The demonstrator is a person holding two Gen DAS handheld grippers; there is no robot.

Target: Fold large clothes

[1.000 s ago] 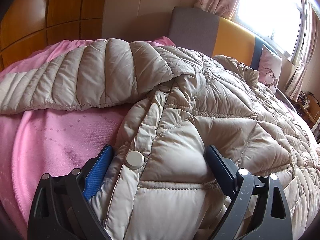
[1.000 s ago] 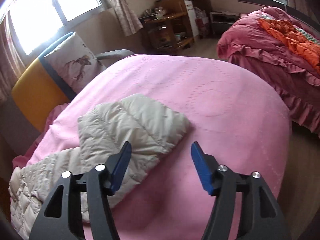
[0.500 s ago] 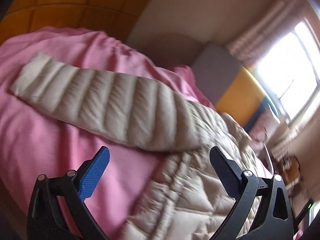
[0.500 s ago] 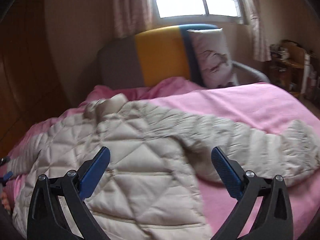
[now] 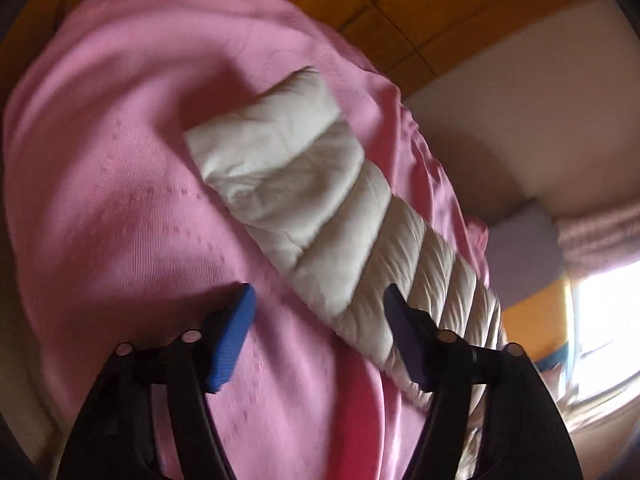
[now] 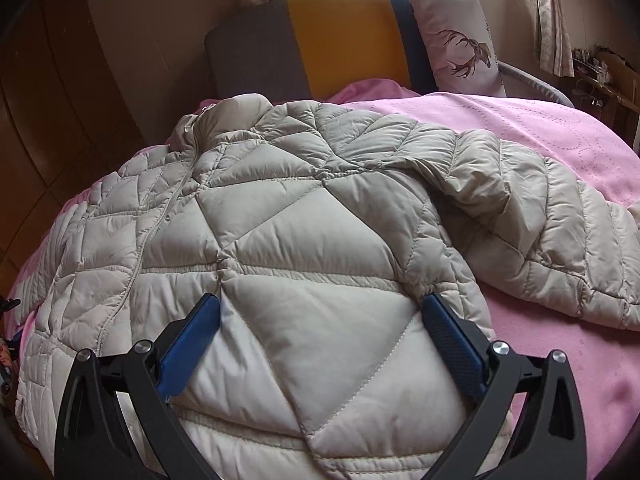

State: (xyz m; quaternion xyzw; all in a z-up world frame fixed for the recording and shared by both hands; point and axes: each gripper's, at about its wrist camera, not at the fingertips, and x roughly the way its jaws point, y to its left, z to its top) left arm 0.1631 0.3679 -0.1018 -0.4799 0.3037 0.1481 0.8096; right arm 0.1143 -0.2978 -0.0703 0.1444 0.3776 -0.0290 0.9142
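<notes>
Jacket [image 6: 288, 240], a beige quilted puffer, lies spread front-up across a pink bedspread [image 6: 568, 140], largely unfolded. Nearest the lens, the right gripper [image 6: 320, 336] hovers with jaws wide apart over the lower front panel, at 6 o'clock in its view, holding nothing. One sleeve [image 6: 552, 216] trails toward 3 o'clock, rumpled where it meets the body; the collar [image 6: 224, 116] sits at 11 o'clock, below a grey-and-yellow headboard [image 6: 320, 36] and a deer-print pillow [image 6: 456, 40] at 1 o'clock.

On the other side, the left gripper [image 5: 320, 324] is also released, its fingers spread at 6 o'clock just short of the other sleeve [image 5: 312, 204]. Its right finger is touching or just beside that sleeve's edge; blur leaves this unclear. The cuff [image 5: 260, 128] lies farther out at 11 o'clock.

Risks, as a judgement: the slick, puffy shell may slide from a shallow pinch. Closing low could snag the bedspread along with the sleeve. Trapped air may spring any fold back open, and the bunched shoulder could crease unevenly if folded without smoothing.
</notes>
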